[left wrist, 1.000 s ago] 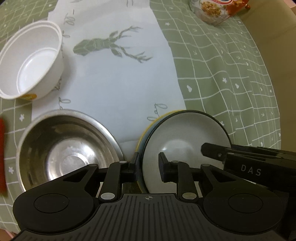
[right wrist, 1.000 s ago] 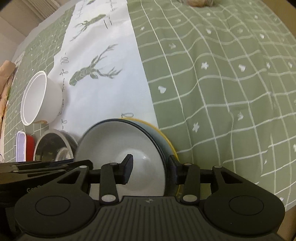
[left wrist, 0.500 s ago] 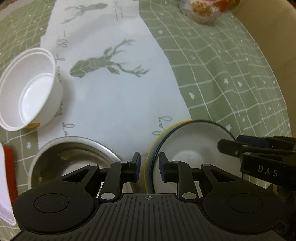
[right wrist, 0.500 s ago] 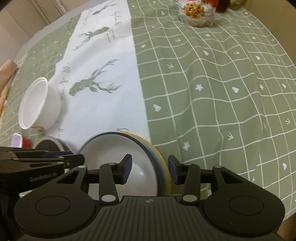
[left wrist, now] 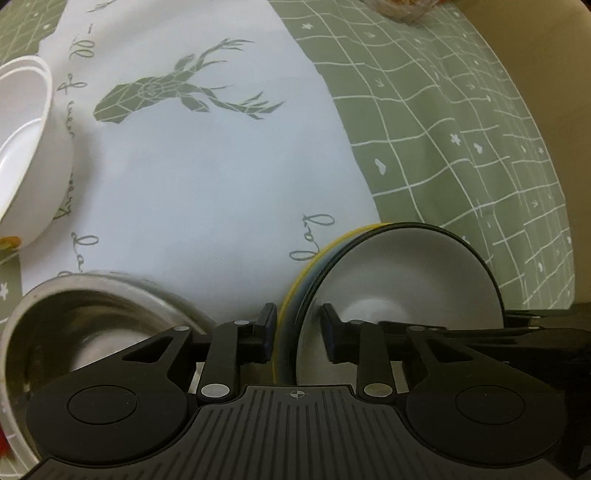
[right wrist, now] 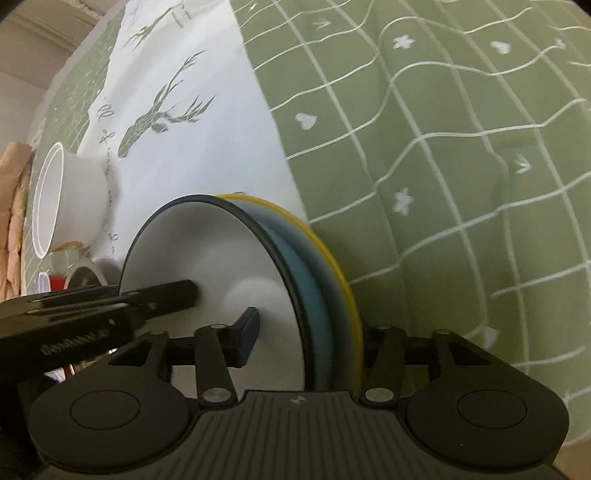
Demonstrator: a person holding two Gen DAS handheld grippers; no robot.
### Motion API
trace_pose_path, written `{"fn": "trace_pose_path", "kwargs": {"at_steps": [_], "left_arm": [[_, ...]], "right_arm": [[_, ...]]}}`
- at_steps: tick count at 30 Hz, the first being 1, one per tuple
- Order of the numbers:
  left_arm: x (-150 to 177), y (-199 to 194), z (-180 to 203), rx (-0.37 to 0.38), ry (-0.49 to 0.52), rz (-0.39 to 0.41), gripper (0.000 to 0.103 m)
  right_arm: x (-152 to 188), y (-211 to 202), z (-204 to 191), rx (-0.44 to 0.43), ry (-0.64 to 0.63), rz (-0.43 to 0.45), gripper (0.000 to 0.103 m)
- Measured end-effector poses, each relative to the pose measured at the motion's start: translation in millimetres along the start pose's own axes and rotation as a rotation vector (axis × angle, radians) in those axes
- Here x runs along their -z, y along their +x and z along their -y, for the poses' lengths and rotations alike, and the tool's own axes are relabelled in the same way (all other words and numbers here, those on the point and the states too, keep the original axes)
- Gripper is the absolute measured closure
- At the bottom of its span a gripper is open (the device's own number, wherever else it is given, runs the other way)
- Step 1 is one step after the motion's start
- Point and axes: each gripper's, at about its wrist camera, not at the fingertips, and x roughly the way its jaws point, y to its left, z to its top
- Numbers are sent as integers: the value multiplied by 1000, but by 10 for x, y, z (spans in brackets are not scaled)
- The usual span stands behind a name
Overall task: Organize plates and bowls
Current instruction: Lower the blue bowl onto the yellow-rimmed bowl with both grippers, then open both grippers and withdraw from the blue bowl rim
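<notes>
A stack of plates, a white dark-rimmed one over a blue and a yellow one, is held tilted between both grippers. My left gripper is shut on the stack's left rim. My right gripper is shut on its right rim, where the white, blue and yellow edges show. The right gripper's body shows at the stack's far side in the left wrist view. A steel bowl sits left of the stack. A white bowl lies farther left.
A green checked tablecloth with a white deer-print runner covers the table. A jar stands at the far edge. A red-and-white box lies beside the steel bowl. The white bowl appears tipped in the right wrist view.
Both grippers have come lower and closer to the cloth with the plate stack between them, and the stack now stands more on edge. The bowls have not moved.
</notes>
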Motion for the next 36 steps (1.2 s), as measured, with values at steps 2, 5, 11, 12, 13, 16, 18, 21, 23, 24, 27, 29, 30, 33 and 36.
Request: {"fn": "trace_pose_path", "kwargs": {"at_steps": [2, 5, 11, 12, 13, 16, 18, 21, 23, 24, 27, 29, 30, 33, 36], "left_arm": [[-16, 21, 20, -6, 7, 5, 70], [-63, 38, -18, 6, -25, 3, 67], [-123, -20, -137, 54, -95, -19, 66], [-116, -40, -148, 54, -95, -12, 66], [-114, -53, -157, 53, -98, -8, 66], [-115, -50, -168, 57, -109, -4, 66], [-118, -33, -146, 55, -110, 4, 67], [-139, -51, -126, 51, -106, 20, 70], [-161, -58, -151, 52, -125, 15, 73], [-170, -70, -160, 57, -132, 15, 74], [-207, -152, -165, 58, -126, 27, 76], [-222, -218, -181, 65, -120, 37, 76], [-230, -262, -211, 78, -124, 43, 76], [-230, -415, -356, 128, -155, 70, 78], [-185, -665, -596, 152, -206, 144, 79]], "right_arm": [[-23, 8, -12, -6, -3, -1, 50], [-50, -4, -21, -22, -5, -7, 50], [-83, -66, -135, -18, -45, 30, 49], [-89, -85, -137, -28, -52, 39, 49], [-91, -107, -150, -33, -61, 53, 49], [-112, -116, -217, -3, -112, 82, 49], [-145, -58, -197, 21, -100, 76, 50], [-177, -67, -166, 58, -82, 95, 50], [-194, -141, -176, 77, -84, 128, 50], [-207, -191, -188, 87, -91, 147, 50], [-259, -347, -287, 122, -124, 202, 50], [-309, -454, -406, 146, -158, 244, 50], [-339, -510, -486, 161, -180, 268, 50], [-427, -589, -754, 187, -235, 317, 50], [-483, -597, -1072, 204, -302, 358, 50]]}}
